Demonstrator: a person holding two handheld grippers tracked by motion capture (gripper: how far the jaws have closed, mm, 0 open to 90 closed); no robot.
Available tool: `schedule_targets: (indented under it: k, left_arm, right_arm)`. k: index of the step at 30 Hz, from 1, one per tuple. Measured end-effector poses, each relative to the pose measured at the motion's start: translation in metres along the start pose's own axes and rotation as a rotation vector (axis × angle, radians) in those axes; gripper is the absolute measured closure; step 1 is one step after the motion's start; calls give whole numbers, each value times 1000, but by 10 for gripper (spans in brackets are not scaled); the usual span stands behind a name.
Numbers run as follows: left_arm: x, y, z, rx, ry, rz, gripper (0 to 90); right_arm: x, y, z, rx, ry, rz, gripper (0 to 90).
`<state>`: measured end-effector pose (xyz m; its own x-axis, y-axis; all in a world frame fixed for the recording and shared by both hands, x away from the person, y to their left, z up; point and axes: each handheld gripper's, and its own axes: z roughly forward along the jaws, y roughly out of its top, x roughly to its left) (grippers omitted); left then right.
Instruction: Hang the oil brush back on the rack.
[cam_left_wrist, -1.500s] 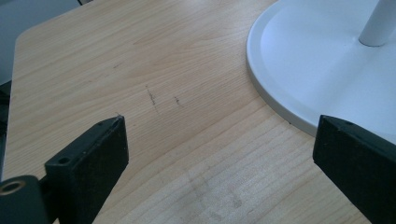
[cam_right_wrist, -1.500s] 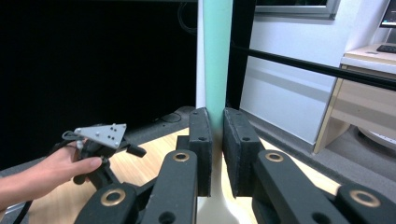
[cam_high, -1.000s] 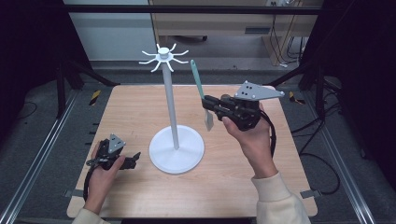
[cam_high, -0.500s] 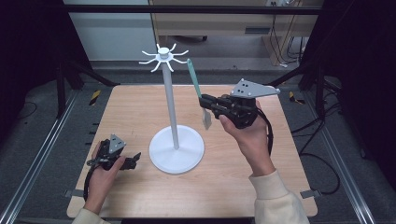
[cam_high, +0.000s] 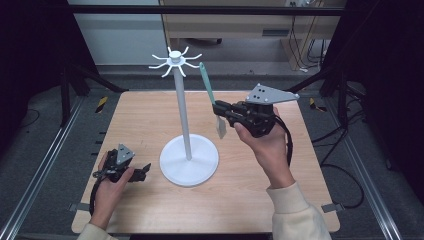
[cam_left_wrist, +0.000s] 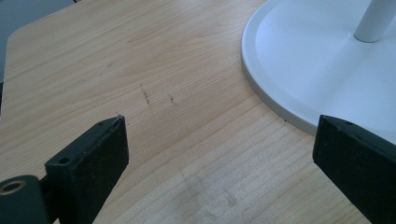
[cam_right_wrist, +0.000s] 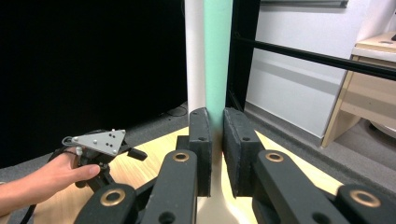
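Mint-green spatula handle (cam_high: 206, 82), white stand (cam_high: 189, 159), light wood-grain table (cam_high: 140, 115), black jaws.

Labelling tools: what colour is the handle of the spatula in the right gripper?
Teal-green handle, clearest in the right gripper view, clamped between the black jaws.

- My right gripper (cam_right_wrist: 213, 140) has its two black jaws pressed against a mint-green handle (cam_right_wrist: 217, 60), which stands upright between them and runs out of the top of the view.
- Below the jaws I see a pale, cream-coloured part of the same utensil (cam_right_wrist: 212, 205) widening toward the bottom edge.
- Just behind the green handle, a white pole (cam_right_wrist: 194, 56) rises, partly covered by it.
- At lower left, my left hand (cam_right_wrist: 44, 179) rests on the wooden table (cam_right_wrist: 154, 144), holding the left gripper (cam_right_wrist: 100, 151) with its grey three-cornered plate on top.
- I cannot tell how that gripper's jaws stand from here.
- On the right, a black bar (cam_right_wrist: 317, 57) crosses in front of a pale wall (cam_right_wrist: 299, 100).
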<state>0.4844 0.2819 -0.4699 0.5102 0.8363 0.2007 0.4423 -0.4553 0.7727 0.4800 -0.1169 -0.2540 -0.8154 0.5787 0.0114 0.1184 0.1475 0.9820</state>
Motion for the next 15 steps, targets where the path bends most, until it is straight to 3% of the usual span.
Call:
schedule_targets:
  k: [15]
  left_arm:
    - [0,0,0,-1,-3,0,33]
  right_arm:
    - [-1,-1,5,19,2,8,822]
